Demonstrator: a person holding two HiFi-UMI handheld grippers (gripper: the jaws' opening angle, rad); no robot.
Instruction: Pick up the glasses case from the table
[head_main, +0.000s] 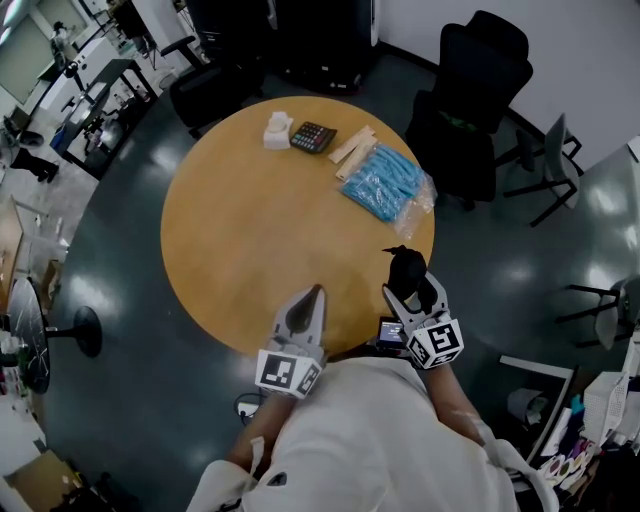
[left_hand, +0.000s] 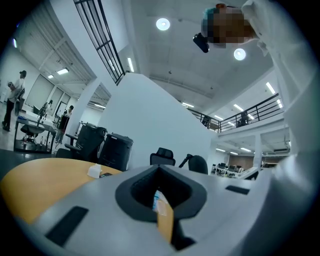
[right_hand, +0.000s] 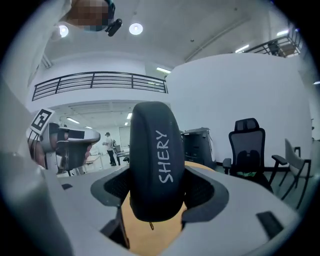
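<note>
White shirt (head_main: 360, 440) low in frame; just above, right gripper (head_main: 412, 290) clamps the black glasses case (head_main: 404, 266) upright between its jaws, over the lower-right edge of the round table (head_main: 250, 230). Left gripper (head_main: 310, 298) pinched together, empty.

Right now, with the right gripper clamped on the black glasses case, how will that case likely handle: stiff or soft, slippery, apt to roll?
Probably stiff: the glasses case shows no dent in the right gripper. Its matte skin should resist slipping. Set down, its rounded body might rock.
</note>
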